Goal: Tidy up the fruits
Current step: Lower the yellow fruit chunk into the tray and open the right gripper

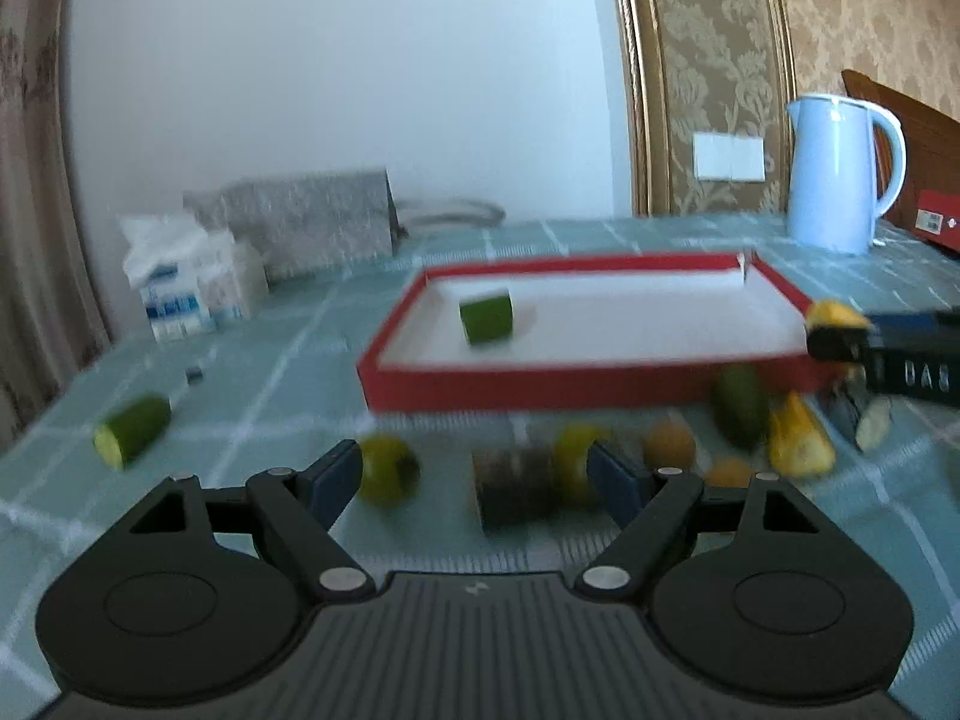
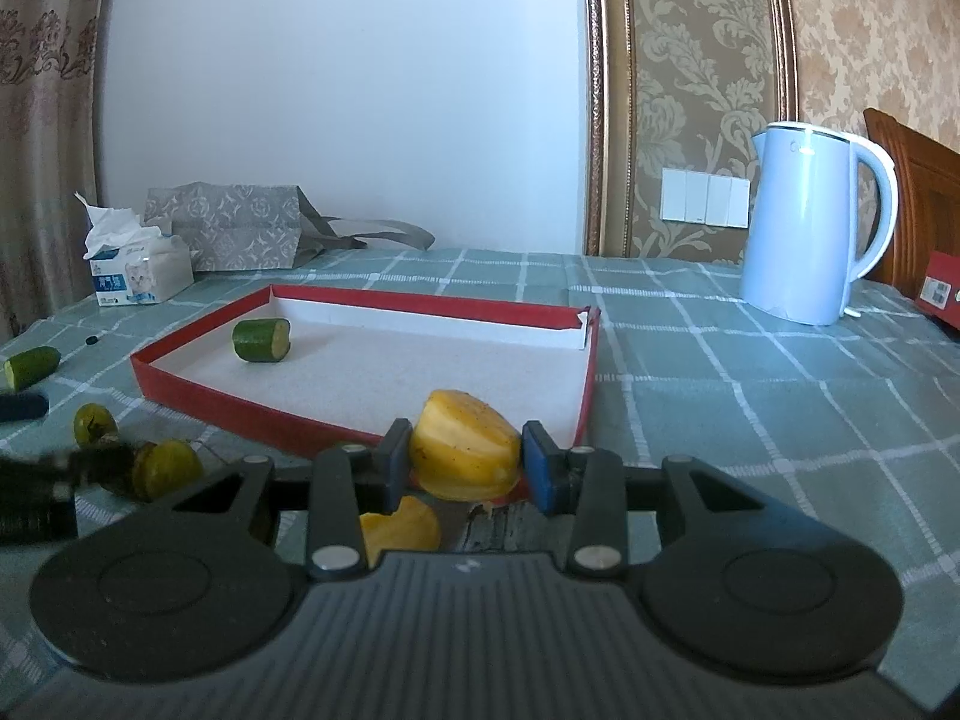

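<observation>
A red tray (image 1: 540,387) (image 2: 198,390) with a white floor holds one green cucumber piece (image 1: 486,318) (image 2: 262,340). My right gripper (image 2: 467,468) is shut on a yellow fruit piece (image 2: 465,447) and holds it above the tray's near right corner; it shows at the right edge of the left wrist view (image 1: 837,324). My left gripper (image 1: 474,477) is open and empty, low over the table, with a dark fruit chunk (image 1: 516,492) between its fingers. Yellow-green fruits (image 1: 387,468), small orange fruits (image 1: 669,447), a yellow piece (image 1: 798,438) and a green one (image 1: 741,405) lie before the tray.
Another cucumber piece (image 1: 132,429) (image 2: 30,366) lies left on the checked green tablecloth (image 2: 750,420). A tissue box (image 2: 138,270), a grey bag (image 2: 234,228) and a light blue kettle (image 2: 810,228) stand at the back. A red box (image 2: 942,294) sits far right.
</observation>
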The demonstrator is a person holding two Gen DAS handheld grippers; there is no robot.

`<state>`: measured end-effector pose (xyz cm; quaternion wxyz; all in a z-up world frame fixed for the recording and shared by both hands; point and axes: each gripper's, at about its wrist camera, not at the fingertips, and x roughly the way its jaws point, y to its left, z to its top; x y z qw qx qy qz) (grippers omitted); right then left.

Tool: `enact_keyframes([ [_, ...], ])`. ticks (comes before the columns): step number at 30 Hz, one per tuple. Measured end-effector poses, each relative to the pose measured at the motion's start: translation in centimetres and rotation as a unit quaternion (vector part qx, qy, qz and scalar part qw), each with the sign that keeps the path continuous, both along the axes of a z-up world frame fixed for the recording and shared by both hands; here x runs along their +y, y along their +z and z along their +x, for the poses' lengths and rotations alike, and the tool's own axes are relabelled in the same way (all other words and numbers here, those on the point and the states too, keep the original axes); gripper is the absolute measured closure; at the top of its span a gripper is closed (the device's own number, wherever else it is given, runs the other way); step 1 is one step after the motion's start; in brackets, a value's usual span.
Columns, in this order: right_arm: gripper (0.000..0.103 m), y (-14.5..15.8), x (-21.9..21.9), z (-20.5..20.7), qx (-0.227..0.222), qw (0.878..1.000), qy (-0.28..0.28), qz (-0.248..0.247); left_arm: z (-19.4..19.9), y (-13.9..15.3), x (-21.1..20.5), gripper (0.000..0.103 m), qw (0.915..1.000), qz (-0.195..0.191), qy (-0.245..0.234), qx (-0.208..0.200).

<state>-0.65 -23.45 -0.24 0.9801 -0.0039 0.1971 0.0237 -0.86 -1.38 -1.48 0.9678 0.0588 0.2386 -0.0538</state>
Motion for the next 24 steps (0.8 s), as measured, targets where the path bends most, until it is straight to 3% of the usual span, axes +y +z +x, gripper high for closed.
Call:
enact_keyframes([
  [4, 0.066, 0.2, 0.3, 0.0, -0.003, 1.000, 0.002, -0.007, 0.8, -1.0, 0.4, 0.021, 0.9989, -0.018, 0.003, 0.044],
  [9, 0.066, 0.8, 0.7, 0.7, 0.006, 1.000, 0.013, -0.009, 1.3, -1.7, 1.2, 0.020, 0.9969, -0.038, -0.002, 0.068],
  [14, 0.066, 2.0, 1.5, 2.9, 0.006, 0.999, 0.019, -0.028, 2.0, -1.9, 2.1, 0.007, 0.9948, -0.058, -0.003, 0.084],
  [16, 0.066, 2.3, 1.7, 4.4, 0.012, 0.999, 0.016, -0.037, 2.1, -1.9, 2.1, 0.007, 0.9946, -0.061, 0.000, 0.084],
  [24, 0.066, 1.1, 2.2, 13.0, 0.098, 0.995, 0.008, -0.025, 2.3, -1.9, 1.9, 0.004, 0.9946, -0.057, -0.002, 0.087],
])
